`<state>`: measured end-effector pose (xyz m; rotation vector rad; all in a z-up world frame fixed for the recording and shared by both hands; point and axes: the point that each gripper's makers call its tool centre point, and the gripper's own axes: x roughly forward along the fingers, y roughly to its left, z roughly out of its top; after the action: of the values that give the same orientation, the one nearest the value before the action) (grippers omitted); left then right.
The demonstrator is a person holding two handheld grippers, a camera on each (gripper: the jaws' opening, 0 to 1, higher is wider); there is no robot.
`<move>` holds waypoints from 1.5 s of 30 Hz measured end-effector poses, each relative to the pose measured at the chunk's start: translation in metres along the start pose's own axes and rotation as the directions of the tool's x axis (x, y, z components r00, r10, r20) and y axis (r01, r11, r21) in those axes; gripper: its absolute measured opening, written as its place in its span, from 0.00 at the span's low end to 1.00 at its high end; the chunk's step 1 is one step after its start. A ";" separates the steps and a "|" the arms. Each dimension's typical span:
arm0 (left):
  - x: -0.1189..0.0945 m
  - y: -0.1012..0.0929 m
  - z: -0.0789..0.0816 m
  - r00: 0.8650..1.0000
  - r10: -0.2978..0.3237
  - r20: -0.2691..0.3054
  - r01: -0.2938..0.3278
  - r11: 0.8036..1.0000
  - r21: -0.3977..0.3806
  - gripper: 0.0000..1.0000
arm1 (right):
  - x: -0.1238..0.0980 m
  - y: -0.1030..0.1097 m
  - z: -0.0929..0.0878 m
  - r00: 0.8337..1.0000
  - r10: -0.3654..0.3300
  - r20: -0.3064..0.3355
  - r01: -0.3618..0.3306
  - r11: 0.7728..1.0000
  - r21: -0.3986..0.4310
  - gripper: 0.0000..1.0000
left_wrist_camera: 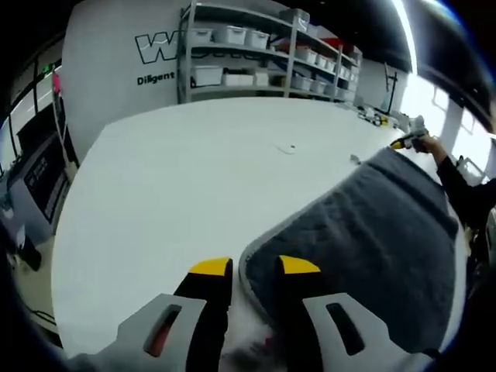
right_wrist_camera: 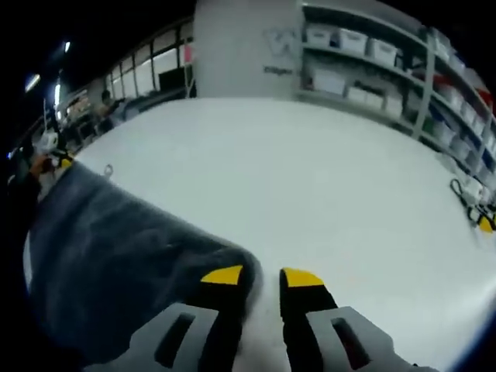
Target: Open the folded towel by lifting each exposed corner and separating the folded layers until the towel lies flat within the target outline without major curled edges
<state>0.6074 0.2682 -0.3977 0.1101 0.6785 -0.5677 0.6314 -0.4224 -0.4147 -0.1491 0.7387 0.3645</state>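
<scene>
A dark grey towel (left_wrist_camera: pixel 372 240) with a lighter stitched edge is spread over the white table (left_wrist_camera: pixel 178 194). In the left gripper view its near corner sits between my left gripper's (left_wrist_camera: pixel 255 267) yellow-tipped jaws, which stand close together on it. The towel runs away to the right, and at its far corner is my right gripper (left_wrist_camera: pixel 407 142), held by a person's hand. In the right gripper view the towel (right_wrist_camera: pixel 116 256) stretches off to the left. Its corner meets the left jaw of my right gripper (right_wrist_camera: pixel 262 276), whose jaws are narrowly set. My left gripper (right_wrist_camera: pixel 56 163) shows small at the towel's far end.
Metal shelves (left_wrist_camera: pixel 263 54) with white bins stand behind the table, beside a white wall with lettering. Small items and cables (right_wrist_camera: pixel 469 194) lie near the table's right edge. A dark cabinet (left_wrist_camera: pixel 39 178) stands beyond the table's left edge. A person's dark sleeve (left_wrist_camera: pixel 465 190) reaches in.
</scene>
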 end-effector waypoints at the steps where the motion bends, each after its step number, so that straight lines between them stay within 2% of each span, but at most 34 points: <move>1: 0.000 -0.001 0.000 1.000 -0.005 -0.002 0.005 1.000 0.003 0.21 | 0.001 0.004 -0.002 1.000 0.013 -0.009 -0.013 1.000 -0.009 0.11; 3: 0.001 -0.003 -0.001 1.000 -0.007 -0.008 0.008 1.000 0.009 0.21 | 0.002 0.008 -0.006 0.999 0.017 -0.029 -0.018 1.000 -0.026 0.12; 7: 0.002 -0.001 -0.002 1.000 -0.004 -0.010 0.004 1.000 0.009 0.20 | 0.002 0.006 0.001 1.000 -0.018 0.007 0.018 0.998 -0.052 0.14; 10: 0.003 0.000 -0.002 1.000 -0.002 -0.012 0.003 1.000 0.013 0.18 | 0.006 0.008 -0.002 1.000 0.000 -0.003 -0.001 0.999 -0.041 0.08; 12: 0.004 0.008 0.004 0.999 0.033 0.019 -0.034 0.998 0.048 0.12 | 0.007 0.009 -0.002 1.000 0.009 -0.001 -0.009 0.999 -0.038 0.06; 13: 0.004 0.007 0.003 1.000 0.028 0.014 -0.028 0.999 0.040 0.11 | 0.007 0.010 -0.002 1.000 0.008 -0.004 -0.008 0.999 -0.036 0.05; 18: 0.004 0.003 -0.003 1.000 -0.003 -0.013 0.003 0.999 0.044 0.17 | 0.005 0.012 -0.003 1.000 0.023 -0.007 -0.023 0.999 -0.040 0.05; 23: 0.002 0.003 -0.003 1.000 -0.001 -0.009 0.001 0.999 0.033 0.16 | 0.006 0.007 -0.002 1.000 0.026 0.000 -0.026 0.999 -0.038 0.05; 26: 0.004 0.005 -0.002 1.000 0.006 -0.007 -0.006 1.000 0.031 0.13 | 0.005 0.011 -0.004 1.000 0.021 0.001 -0.021 0.999 -0.042 0.05; 28: 0.004 0.006 -0.002 1.000 0.014 -0.005 -0.013 0.999 0.030 0.10 | 0.004 0.011 -0.004 1.000 0.016 0.002 -0.016 0.999 -0.033 0.05; 30: 0.004 0.010 -0.001 0.999 0.034 0.002 -0.034 0.999 0.025 0.04 | 0.006 0.005 -0.004 1.000 0.026 0.014 -0.026 0.999 0.020 0.02; 33: 0.005 0.011 -0.003 0.999 0.036 0.000 -0.036 0.999 0.032 0.03 | 0.005 0.008 -0.004 0.999 0.030 0.027 -0.031 0.999 0.029 0.00; 39: 0.003 0.025 -0.004 0.995 0.101 -0.008 -0.101 0.993 0.055 0.02 | 0.006 0.009 -0.004 0.999 0.026 0.023 -0.027 1.000 0.014 0.00; 41: 0.001 0.029 -0.002 0.994 0.108 0.007 -0.108 0.993 0.053 0.02 | 0.007 0.009 -0.002 0.999 0.028 0.020 -0.028 1.000 0.012 0.00; 45: 0.003 0.034 -0.005 0.993 0.115 0.001 -0.115 0.991 0.067 0.02 | 0.008 0.014 0.002 0.999 0.019 0.037 -0.019 1.000 -0.007 0.00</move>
<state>0.6243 0.2967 -0.4058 0.2120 0.6517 -0.4795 0.6327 -0.4065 -0.4191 -0.1411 0.7031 0.3865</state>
